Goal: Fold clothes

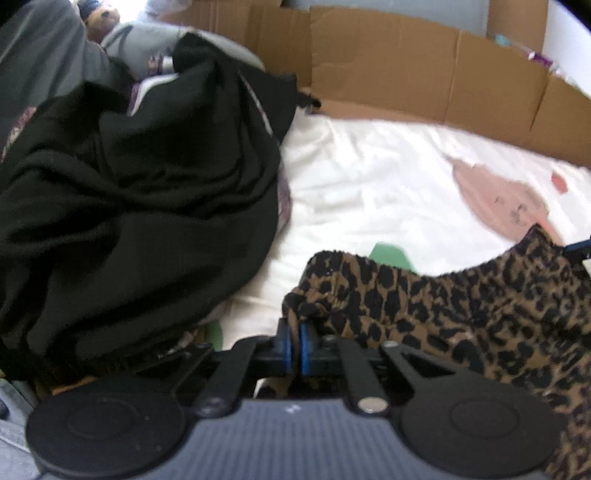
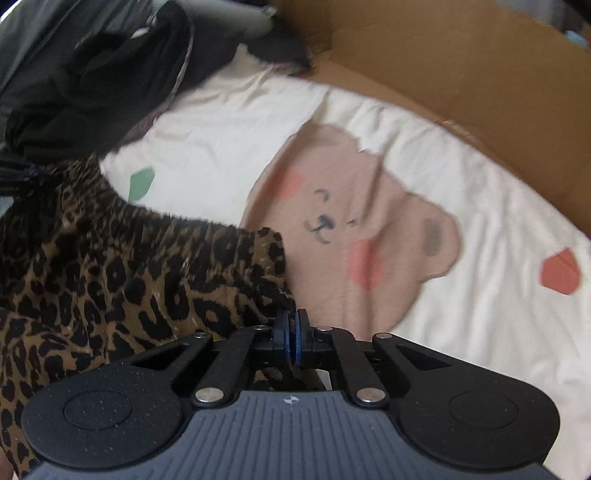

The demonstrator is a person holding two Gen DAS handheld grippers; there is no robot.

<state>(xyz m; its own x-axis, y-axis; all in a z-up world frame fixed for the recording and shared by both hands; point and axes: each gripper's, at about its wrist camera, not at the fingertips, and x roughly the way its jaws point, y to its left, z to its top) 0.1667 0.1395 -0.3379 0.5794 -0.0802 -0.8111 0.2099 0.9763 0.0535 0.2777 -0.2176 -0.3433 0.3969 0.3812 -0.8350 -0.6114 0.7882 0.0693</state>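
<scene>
Left jaws: the left gripper (image 1: pixel 299 338) has its blue-padded jaws pressed together on a bunched corner of the leopard-print garment (image 1: pixel 461 317), pinching the cloth at its upper left edge.
Right jaws: the right gripper (image 2: pixel 291 334) likewise has its jaws pressed together, pinching the opposite corner of the same leopard-print garment (image 2: pixel 110 280) at its dark-trimmed hem.
Bed sheet: a white sheet (image 1: pixel 369 177) covers the bed, rumpled, printed with a pink-brown bear face (image 2: pixel 354 229), a red patch (image 2: pixel 559 275) and a green leaf shape (image 2: pixel 142 182).
Cardboard: a brown cardboard wall (image 1: pixel 406 70) runs along the far edge of the sheet, creased in panels.
Black clothes: a heap of black clothes (image 1: pixel 129 192) lies on the sheet to the left of the leopard-print garment, just beside it, with grey fabric (image 1: pixel 44 62) behind.
Leopard-print garment: it hangs stretched between the two grippers, its top edge sagging in the middle, its lower part low over the sheet in front of the bear face.
Soft toy: a small brown stuffed toy (image 1: pixel 101 18) sits at the far top left, blurred.
</scene>
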